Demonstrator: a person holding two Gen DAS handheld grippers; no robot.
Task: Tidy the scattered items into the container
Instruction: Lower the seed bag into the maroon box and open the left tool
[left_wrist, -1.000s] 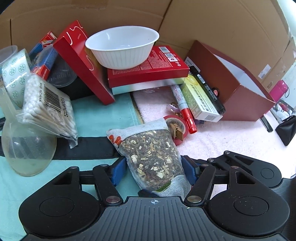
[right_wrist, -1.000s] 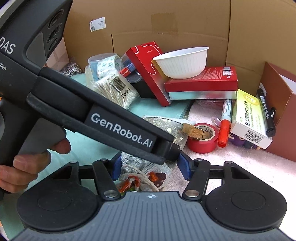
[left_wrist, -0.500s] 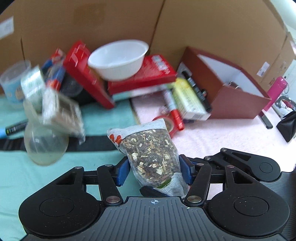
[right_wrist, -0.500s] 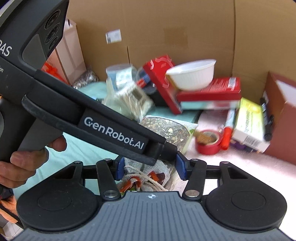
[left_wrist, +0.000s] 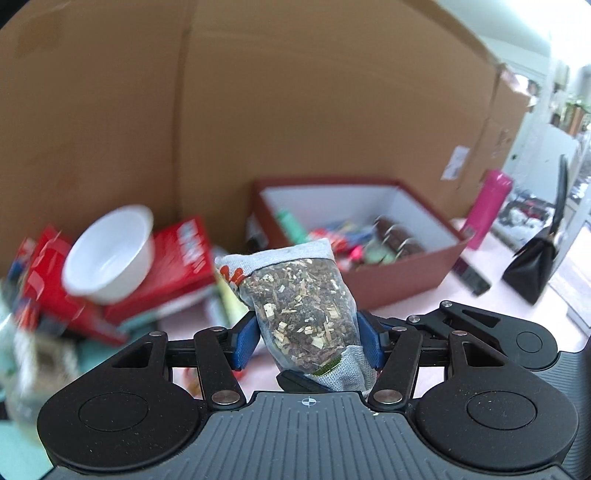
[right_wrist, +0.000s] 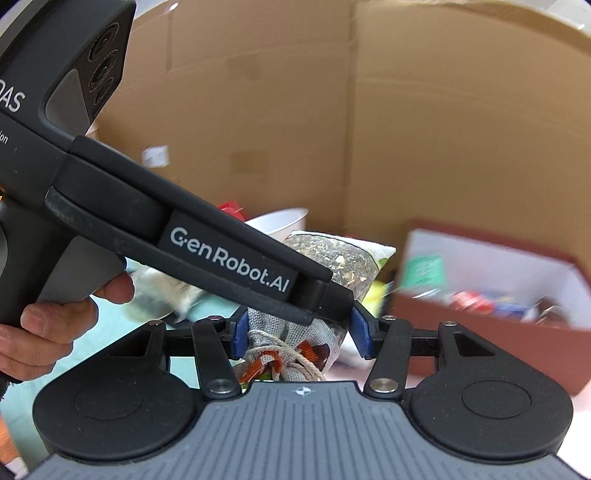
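**Both grippers clamp one herb sachet, held above the table**

Left gripper (left_wrist: 306, 332) has its blue pads (left_wrist: 246, 338) pressed against the sides of a herb sachet (left_wrist: 301, 306), a mesh bag with a clear window showing dried chips and leaves. The sachet stands upright between the pads, clear of the table. In the right wrist view, the right gripper (right_wrist: 299, 334) also pinches the sachet (right_wrist: 332, 258), at its tied, string-bound end, while the body of the left gripper (right_wrist: 207, 251) crosses the picture from the upper left, held by a hand (right_wrist: 55, 321).

Going left to right in the left wrist view: a white bowl (left_wrist: 110, 254) sits tilted on stacked red boxes (left_wrist: 177, 258), blurred. Behind the sachet and to the right sits the container (left_wrist: 402, 284), a dark red box with white inner walls, open at the top and already holding several blurred items. Further right stand a pink bottle (left_wrist: 491, 206) and a black handbag (left_wrist: 535, 262). Brown cardboard walls (left_wrist: 295, 92) rise behind everything.
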